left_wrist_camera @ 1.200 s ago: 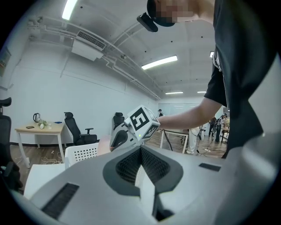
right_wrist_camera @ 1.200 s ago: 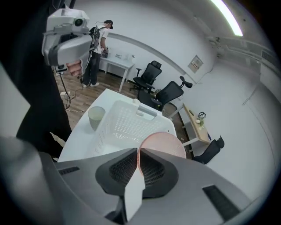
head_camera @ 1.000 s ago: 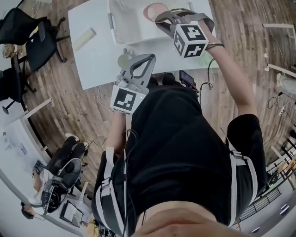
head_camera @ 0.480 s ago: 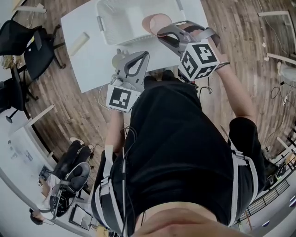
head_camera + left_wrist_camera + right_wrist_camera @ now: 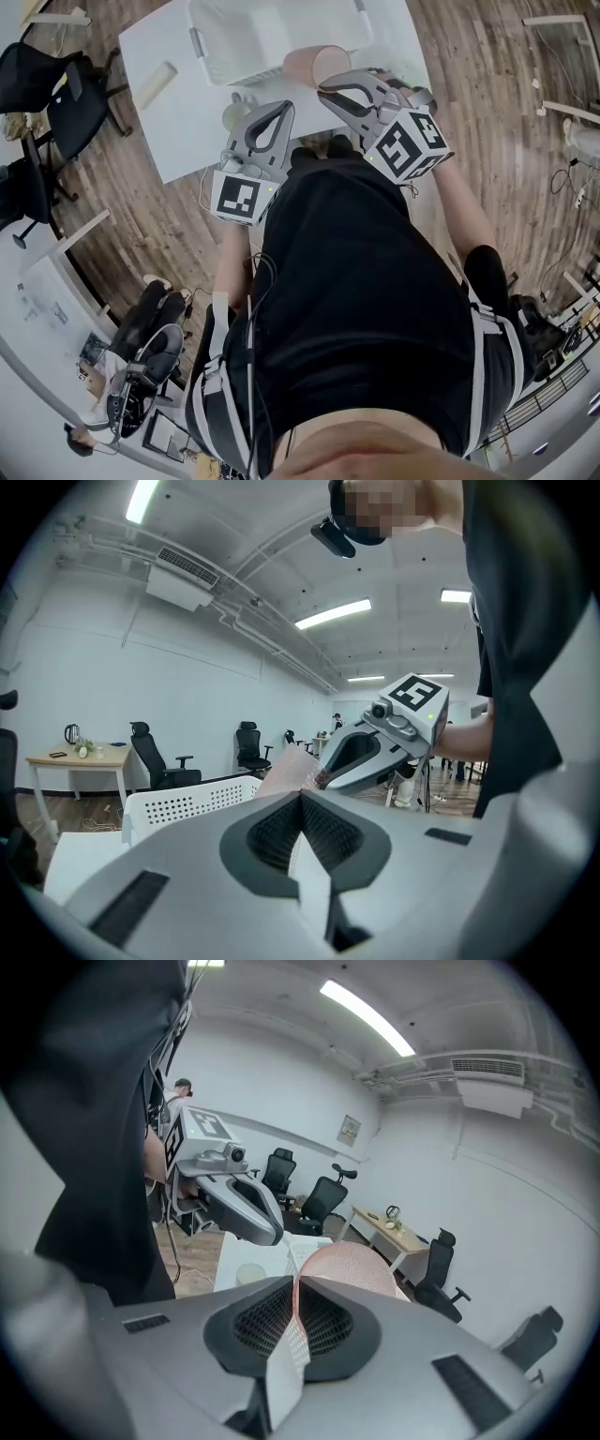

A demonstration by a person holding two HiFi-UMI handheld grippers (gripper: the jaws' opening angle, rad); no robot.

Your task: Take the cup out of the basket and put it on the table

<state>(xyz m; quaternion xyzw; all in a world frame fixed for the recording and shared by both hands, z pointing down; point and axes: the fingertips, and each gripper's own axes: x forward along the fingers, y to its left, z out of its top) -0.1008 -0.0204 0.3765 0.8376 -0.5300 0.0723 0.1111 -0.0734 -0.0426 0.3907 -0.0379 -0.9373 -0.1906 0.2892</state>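
Note:
A pink cup (image 5: 314, 64) hangs tilted over the white table (image 5: 187, 141), just in front of the white basket (image 5: 272, 37). My right gripper (image 5: 325, 89) is shut on the cup's rim; in the right gripper view the thin cup wall (image 5: 342, 1269) is pinched between the jaws of the right gripper (image 5: 298, 1283). My left gripper (image 5: 279, 107) is shut and holds nothing, near the table's front edge to the left of the cup. The left gripper view shows the left gripper (image 5: 302, 794) with jaws together, and the cup (image 5: 286, 775) and the basket (image 5: 187, 803) beyond.
A small pale green cup (image 5: 234, 114) stands on the table beside the left gripper. A beige cylinder (image 5: 157, 82) lies near the table's left edge. Office chairs (image 5: 47, 84) stand on the wooden floor at the left. The person's body fills the near side.
The right gripper has brought the pink cup from beside the basket's front corner toward the table's near edge. The left gripper has barely shifted.

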